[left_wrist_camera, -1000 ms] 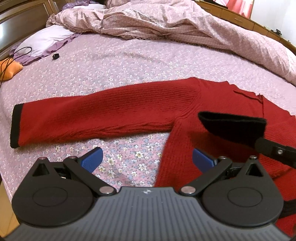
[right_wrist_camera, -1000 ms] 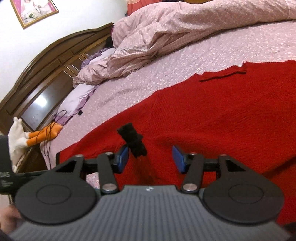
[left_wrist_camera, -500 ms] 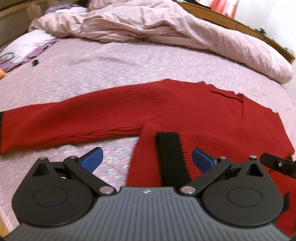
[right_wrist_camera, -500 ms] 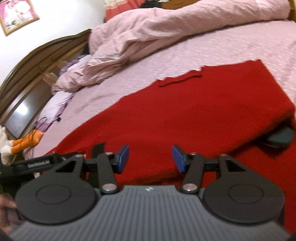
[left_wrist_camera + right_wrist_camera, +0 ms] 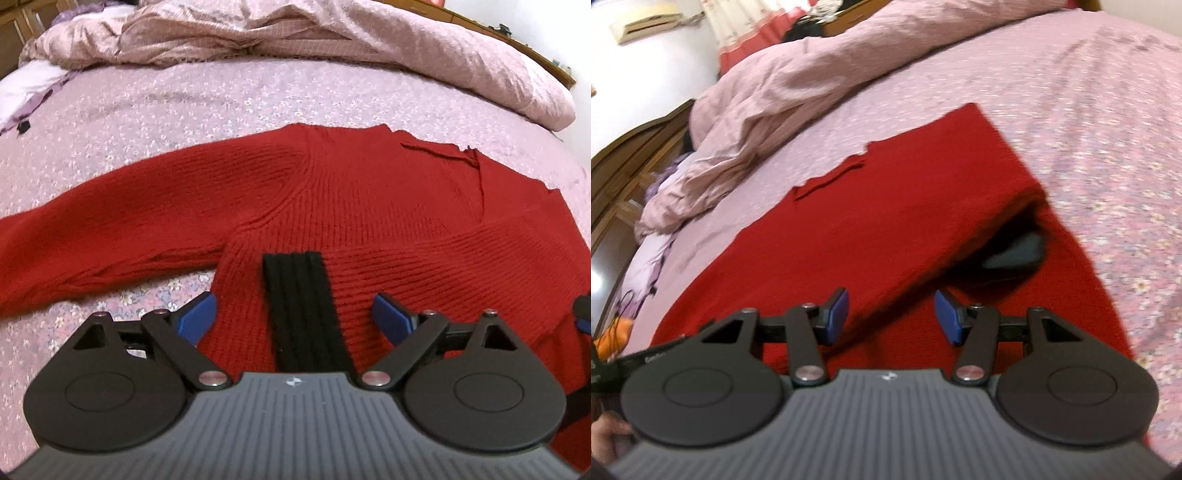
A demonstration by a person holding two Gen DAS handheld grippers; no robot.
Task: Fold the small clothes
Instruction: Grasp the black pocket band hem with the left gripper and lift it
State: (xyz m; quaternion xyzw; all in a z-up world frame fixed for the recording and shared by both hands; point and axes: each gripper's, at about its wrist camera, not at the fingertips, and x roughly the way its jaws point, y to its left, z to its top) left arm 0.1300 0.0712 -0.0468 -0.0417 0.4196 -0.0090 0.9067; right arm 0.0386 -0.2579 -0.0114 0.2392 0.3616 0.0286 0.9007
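Both grippers, left point(image 5: 291, 315) and right point(image 5: 891, 316), have fingers spread, holding nothing; unfolded sleeve point(image 5: 110, 225) at 9 o'clock on sweater point(image 5: 369, 206) could bunch when folded.

Red ribbed-knit sweater point(image 5: 369, 206), black ribbed cuff point(image 5: 299, 295). Lilac bed sheet point(image 5: 207, 107) with small white-and-yellow floral print. Dusty-pink crinkled duvet point(image 5: 369, 40), plain. Left tool point(image 5: 295, 317) and right tool point(image 5: 892, 315): black arms, blue pads, grey ribbed housings. Brown wooden headboard point(image 5: 624, 162). Orange item point(image 5: 615, 332) at left edge of right view.
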